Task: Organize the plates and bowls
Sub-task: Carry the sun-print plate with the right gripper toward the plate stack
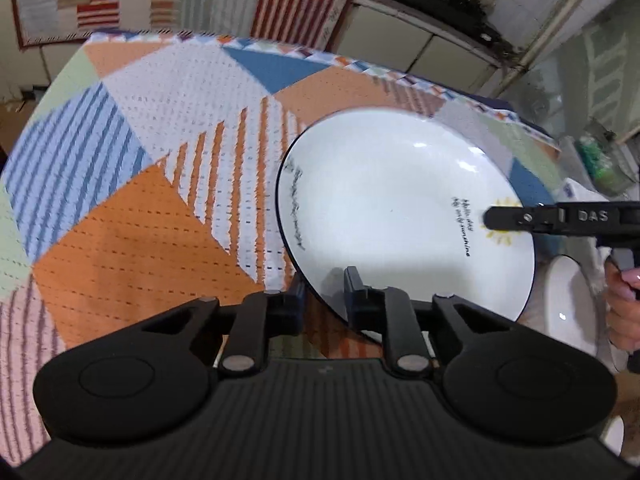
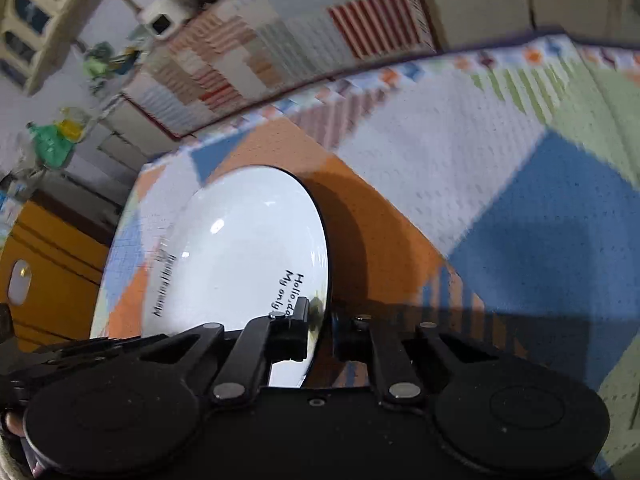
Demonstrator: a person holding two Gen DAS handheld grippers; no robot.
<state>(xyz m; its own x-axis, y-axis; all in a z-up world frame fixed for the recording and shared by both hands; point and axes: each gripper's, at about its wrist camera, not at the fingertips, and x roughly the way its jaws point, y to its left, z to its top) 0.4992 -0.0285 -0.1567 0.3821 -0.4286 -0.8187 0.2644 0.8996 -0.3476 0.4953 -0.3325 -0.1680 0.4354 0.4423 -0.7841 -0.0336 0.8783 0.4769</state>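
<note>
Left tool [image 1: 326, 286] clamped on plate [image 1: 392, 200] rim, right tool [image 2: 320, 320] likewise

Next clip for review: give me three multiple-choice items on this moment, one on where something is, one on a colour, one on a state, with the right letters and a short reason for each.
1. Where does the right tool grip the plate?
A. at the rim by the yellow sun drawing
B. at the bare centre
C. nowhere

2. What colour is the line edging the plate's rim?
A. red
B. dark
C. gold

3. How does the left tool stand?
A. wide open above the plate
B. shut on the plate's rim
C. shut on the tablecloth

Answers:
1 A, its finger covers the sun in the left wrist view.
2 B, a thin dark line runs round the white plate.
3 B, one finger sits on each side of the rim.
</note>
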